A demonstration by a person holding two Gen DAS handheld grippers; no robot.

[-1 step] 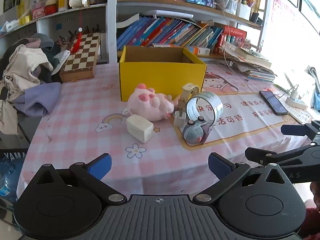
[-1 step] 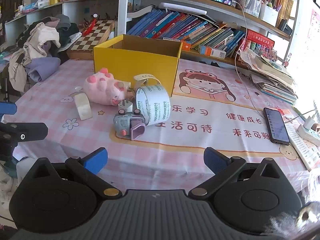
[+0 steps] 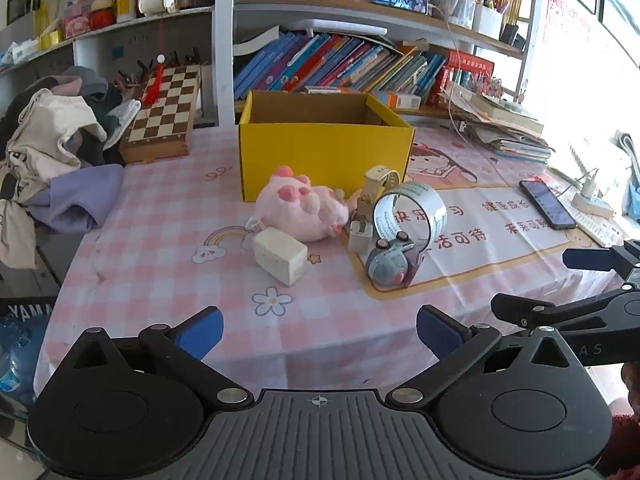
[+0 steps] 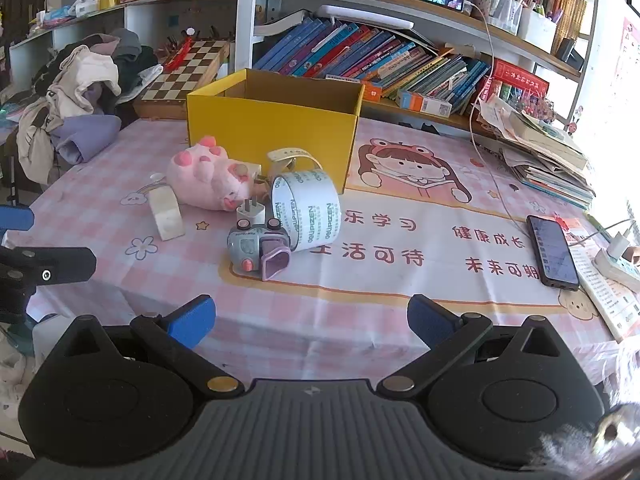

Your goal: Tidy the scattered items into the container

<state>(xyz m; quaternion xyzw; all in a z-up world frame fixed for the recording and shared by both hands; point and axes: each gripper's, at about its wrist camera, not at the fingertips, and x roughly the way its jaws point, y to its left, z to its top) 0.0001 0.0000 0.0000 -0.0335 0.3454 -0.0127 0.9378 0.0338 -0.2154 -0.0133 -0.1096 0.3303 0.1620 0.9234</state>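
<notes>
Scattered items lie in a cluster on the pink checked tablecloth (image 3: 160, 216), just in front of the open yellow box (image 3: 326, 160). Pink plush toy (image 3: 302, 210) lies against the box's front wall. White block (image 3: 280, 255) sits beside the plush, apart from it. Roll of tape (image 4: 306, 210) stands on edge, touching the grey toy camera (image 4: 258, 250) in front of it. White charger plug (image 4: 250, 212) stands between plush and tape; a cream watch strap (image 3: 380, 184) rests behind them. Left gripper (image 3: 320, 330) and right gripper (image 4: 312, 320) hover over the near table edge, jaws fully apart, nothing between them. A phone (image 4: 552, 252) lies well to the right.
</notes>
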